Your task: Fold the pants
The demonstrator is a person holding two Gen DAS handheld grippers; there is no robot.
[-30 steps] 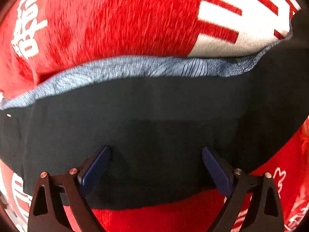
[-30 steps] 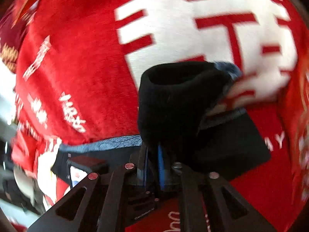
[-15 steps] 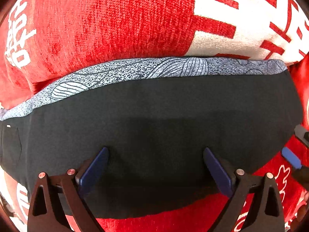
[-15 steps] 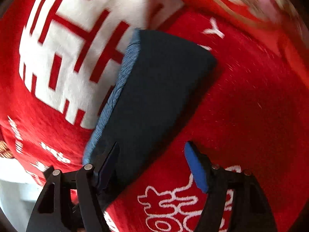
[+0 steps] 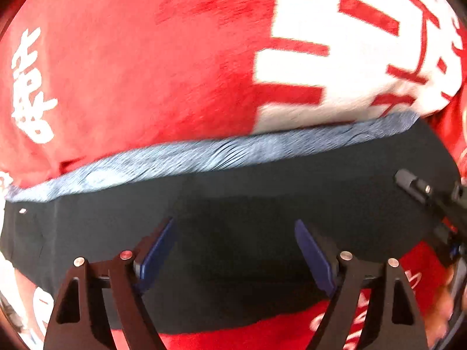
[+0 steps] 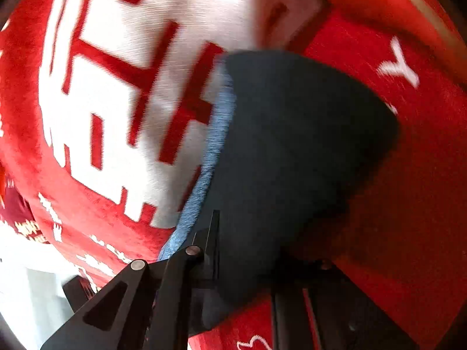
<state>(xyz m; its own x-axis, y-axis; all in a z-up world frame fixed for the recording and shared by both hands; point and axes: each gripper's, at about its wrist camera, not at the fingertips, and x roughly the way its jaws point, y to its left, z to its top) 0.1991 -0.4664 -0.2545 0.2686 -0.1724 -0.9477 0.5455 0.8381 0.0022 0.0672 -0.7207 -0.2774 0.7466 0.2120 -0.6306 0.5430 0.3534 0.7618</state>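
Pants (image 5: 233, 204) lie folded on red blanket (image 5: 131, 73), right gripper (image 6: 242, 262) pinching one end.

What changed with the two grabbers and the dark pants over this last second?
The right gripper let go of the bunched cloth, opened, then closed again on the near end of the pants, which now lie flat. The left gripper has just been closing a little, nothing pinched, jaws apart above the pants. The red blanket stayed put.

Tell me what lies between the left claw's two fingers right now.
Only the dark pants, lying flat on the red blanket; the left claw stands open over them, seen in the left wrist view.
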